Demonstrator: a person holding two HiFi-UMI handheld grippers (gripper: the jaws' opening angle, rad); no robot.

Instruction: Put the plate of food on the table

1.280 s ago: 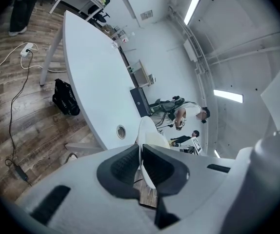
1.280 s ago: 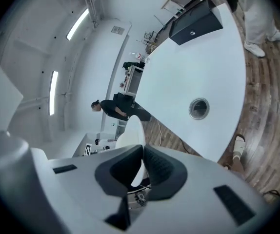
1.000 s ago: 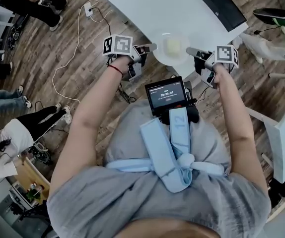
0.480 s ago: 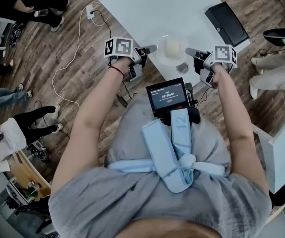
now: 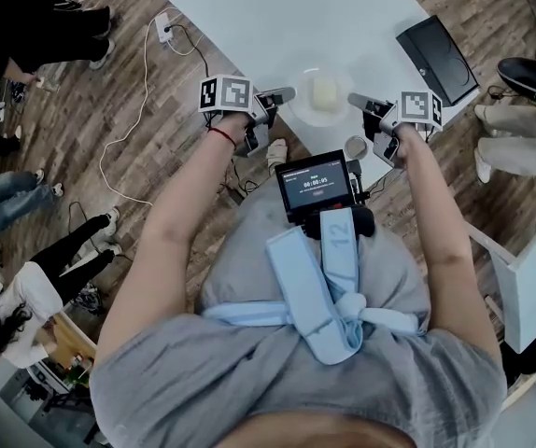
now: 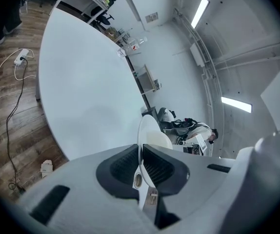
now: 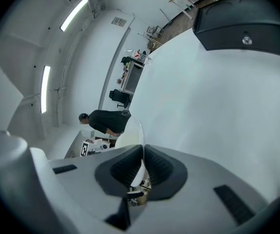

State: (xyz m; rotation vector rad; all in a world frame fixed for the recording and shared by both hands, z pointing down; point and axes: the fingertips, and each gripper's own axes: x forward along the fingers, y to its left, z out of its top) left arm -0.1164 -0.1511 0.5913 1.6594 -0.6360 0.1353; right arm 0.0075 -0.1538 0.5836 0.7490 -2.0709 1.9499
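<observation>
Your left hand-held gripper (image 5: 283, 92) and right hand-held gripper (image 5: 358, 99) each pinch 1 rim of the plate (image 5: 324, 96). The desk (image 5: 249, 17) lies directly beneath it.

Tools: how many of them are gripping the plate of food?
2. The left tool is shut on the left rim of the plate; the right tool is shut on its right rim. No other tool shows.

The person wears a grey shirt (image 5: 249, 371), pale-blue straps (image 5: 298, 271) and a red wristband (image 5: 218, 132).
</observation>
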